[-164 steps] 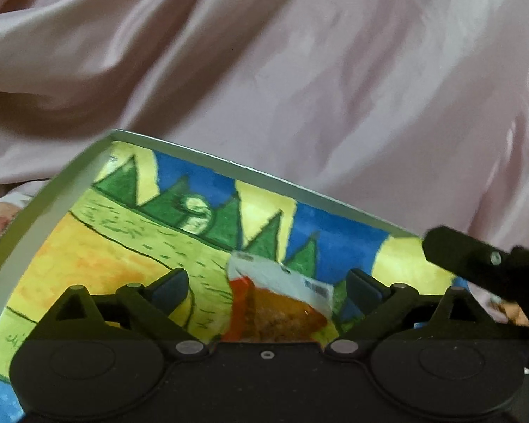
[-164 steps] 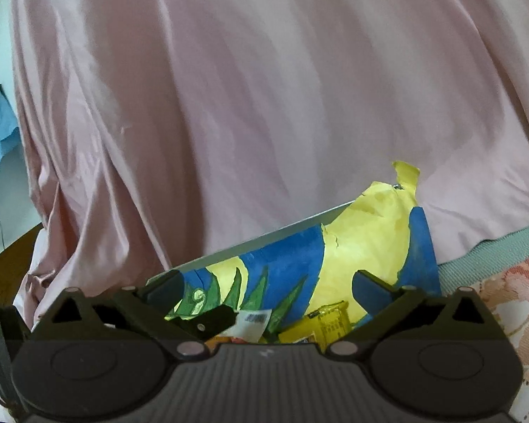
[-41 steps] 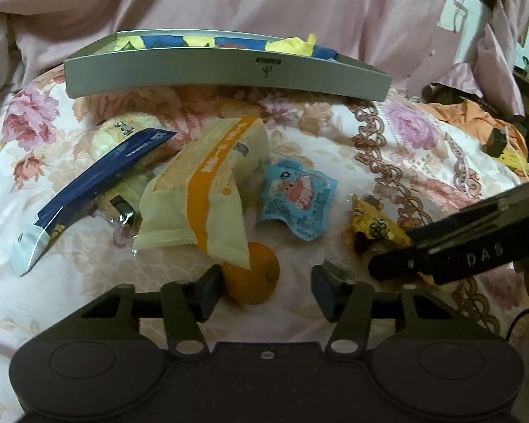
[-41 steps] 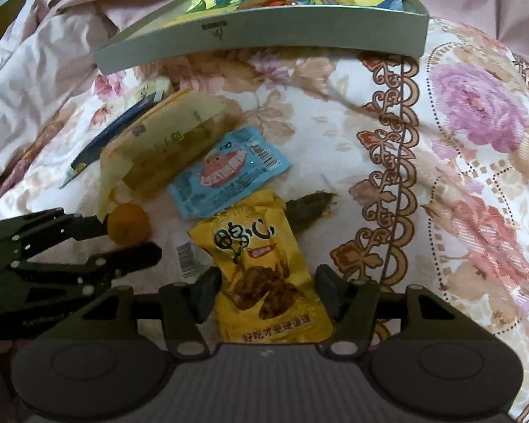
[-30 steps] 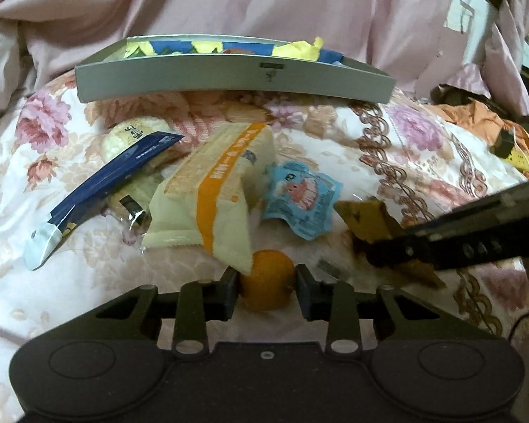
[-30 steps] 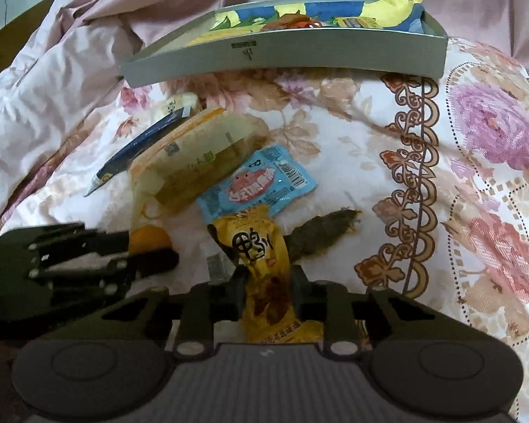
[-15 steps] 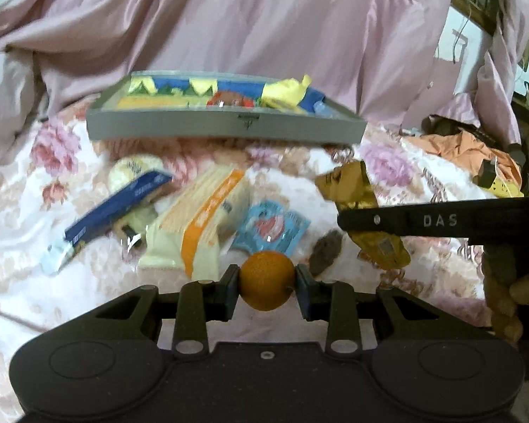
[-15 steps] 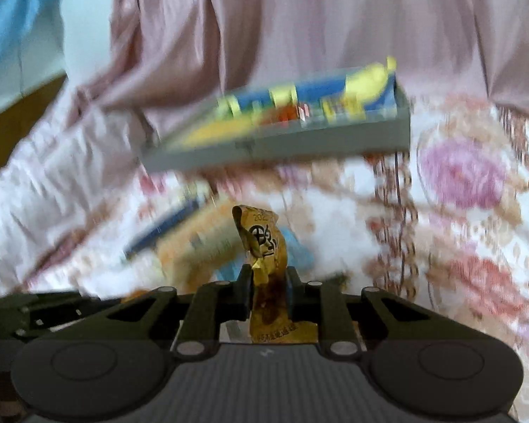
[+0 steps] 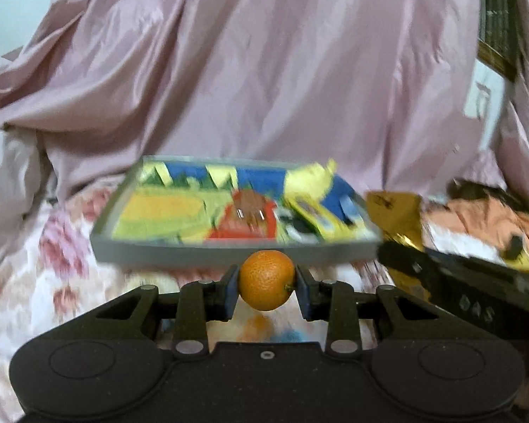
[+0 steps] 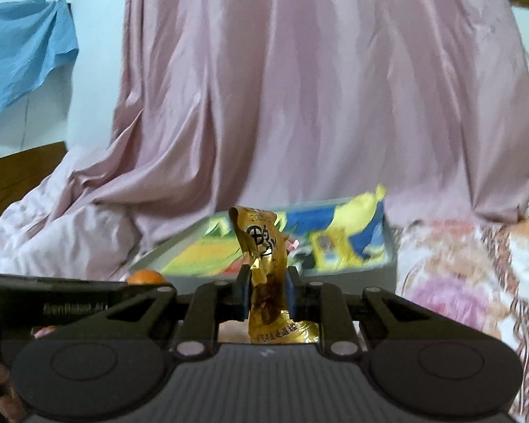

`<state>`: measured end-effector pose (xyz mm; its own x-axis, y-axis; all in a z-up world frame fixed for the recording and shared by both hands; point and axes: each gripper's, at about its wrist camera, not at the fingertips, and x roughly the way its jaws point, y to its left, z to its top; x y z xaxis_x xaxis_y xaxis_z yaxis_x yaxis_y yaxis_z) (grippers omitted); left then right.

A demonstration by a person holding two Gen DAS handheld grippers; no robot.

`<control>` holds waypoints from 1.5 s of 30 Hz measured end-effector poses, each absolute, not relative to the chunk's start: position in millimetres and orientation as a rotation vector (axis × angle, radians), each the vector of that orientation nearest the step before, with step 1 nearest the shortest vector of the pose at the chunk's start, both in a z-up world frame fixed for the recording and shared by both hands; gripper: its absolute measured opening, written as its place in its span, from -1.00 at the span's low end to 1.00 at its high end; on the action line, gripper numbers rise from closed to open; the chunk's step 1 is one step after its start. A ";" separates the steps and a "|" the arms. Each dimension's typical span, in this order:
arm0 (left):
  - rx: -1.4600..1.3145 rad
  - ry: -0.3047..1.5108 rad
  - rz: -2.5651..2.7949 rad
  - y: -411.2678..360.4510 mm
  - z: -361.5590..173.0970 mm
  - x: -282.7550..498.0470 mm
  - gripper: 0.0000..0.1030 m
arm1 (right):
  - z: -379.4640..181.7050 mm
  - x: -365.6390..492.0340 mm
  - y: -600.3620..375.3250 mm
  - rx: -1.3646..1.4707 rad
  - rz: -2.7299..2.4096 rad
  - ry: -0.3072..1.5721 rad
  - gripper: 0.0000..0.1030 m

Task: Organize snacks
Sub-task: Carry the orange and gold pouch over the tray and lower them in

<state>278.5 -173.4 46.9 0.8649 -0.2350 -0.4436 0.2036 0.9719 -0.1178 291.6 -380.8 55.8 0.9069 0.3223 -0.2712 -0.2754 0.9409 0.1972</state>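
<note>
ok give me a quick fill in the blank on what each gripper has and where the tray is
1. The left gripper is shut on an ____.
2. The right gripper pinches a crumpled packet whose colour is ____.
3. The grey tray lies in front of a draped cloth whose colour is ____.
4. In the left wrist view the tray sits ____ the held fruit, farther from the camera.

Missing words: orange; yellow; pink; behind
</note>
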 end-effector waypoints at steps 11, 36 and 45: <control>-0.154 0.452 -0.160 -182.4 56.6 373.2 -0.31 | 44.6 364.6 -392.5 0.145 0.138 0.250 -0.57; -0.177 0.534 -0.116 -193.5 9.9 430.5 -0.30 | 20.6 401.3 -370.8 0.003 0.125 0.323 -0.51; -0.199 0.482 -0.094 -185.5 25.0 417.2 0.51 | 29.4 394.2 -371.8 0.031 0.157 0.300 0.24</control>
